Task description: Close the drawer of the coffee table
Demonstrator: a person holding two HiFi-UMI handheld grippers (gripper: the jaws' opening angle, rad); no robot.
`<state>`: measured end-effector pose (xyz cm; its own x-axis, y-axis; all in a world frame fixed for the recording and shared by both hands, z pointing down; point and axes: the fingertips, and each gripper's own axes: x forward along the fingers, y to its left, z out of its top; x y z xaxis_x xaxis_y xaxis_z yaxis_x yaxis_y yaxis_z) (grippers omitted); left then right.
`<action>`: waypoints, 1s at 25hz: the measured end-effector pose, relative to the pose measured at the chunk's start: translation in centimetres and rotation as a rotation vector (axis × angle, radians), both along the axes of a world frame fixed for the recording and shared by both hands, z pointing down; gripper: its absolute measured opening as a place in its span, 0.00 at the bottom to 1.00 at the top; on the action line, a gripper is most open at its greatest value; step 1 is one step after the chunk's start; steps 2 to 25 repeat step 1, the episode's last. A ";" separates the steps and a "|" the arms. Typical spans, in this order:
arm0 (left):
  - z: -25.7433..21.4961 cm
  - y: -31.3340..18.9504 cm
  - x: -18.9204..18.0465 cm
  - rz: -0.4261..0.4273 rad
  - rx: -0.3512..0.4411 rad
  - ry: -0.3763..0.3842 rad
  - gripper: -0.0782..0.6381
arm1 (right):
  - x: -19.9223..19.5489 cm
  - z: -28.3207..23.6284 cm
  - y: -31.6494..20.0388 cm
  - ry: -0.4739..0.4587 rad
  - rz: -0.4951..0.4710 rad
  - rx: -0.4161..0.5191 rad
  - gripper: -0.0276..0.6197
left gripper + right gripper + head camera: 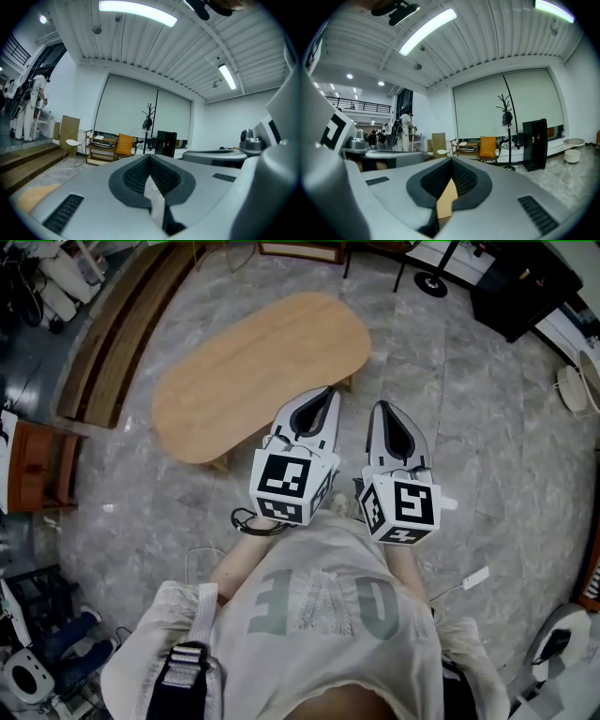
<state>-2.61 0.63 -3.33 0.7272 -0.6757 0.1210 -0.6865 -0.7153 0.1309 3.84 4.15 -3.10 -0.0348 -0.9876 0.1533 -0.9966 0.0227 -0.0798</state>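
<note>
Sitting ahead of and below both sets of jaws, the coffee table (253, 371) shows only its oval wooden top. Its drawer is not visible in any view, so I cannot tell which side it is on or how far out it stands. The left gripper (328, 395) and the right gripper (384, 411) are held side by side close to the person's chest, tips toward the table's near edge and, as far as I can judge, above it and not touching. Both pairs of jaws are clenched on nothing.

With the drawer unseen, the push could land on the wrong face of the table. On that smooth stone floor (469, 427), a shove from closed tips might slide the whole table instead of the drawer, or skid off the drawer front.

Only the head view gives the table's position under the grippers. The gripper views look level across the room: a yellow chair (124, 144) and a coat stand (149, 117) far beyond the jaws, and a person (404, 131) standing off to the left.
</note>
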 end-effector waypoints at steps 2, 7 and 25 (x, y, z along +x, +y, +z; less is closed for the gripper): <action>0.4 0.1 0.1 -0.001 -0.008 -0.006 0.12 | 0.4 0.0 0.2 0.000 0.003 0.004 0.05; 0.4 0.1 0.1 -0.001 -0.008 -0.006 0.12 | 0.4 0.0 0.2 0.000 0.003 0.004 0.05; 0.4 0.1 0.1 -0.001 -0.008 -0.006 0.12 | 0.4 0.0 0.2 0.000 0.003 0.004 0.05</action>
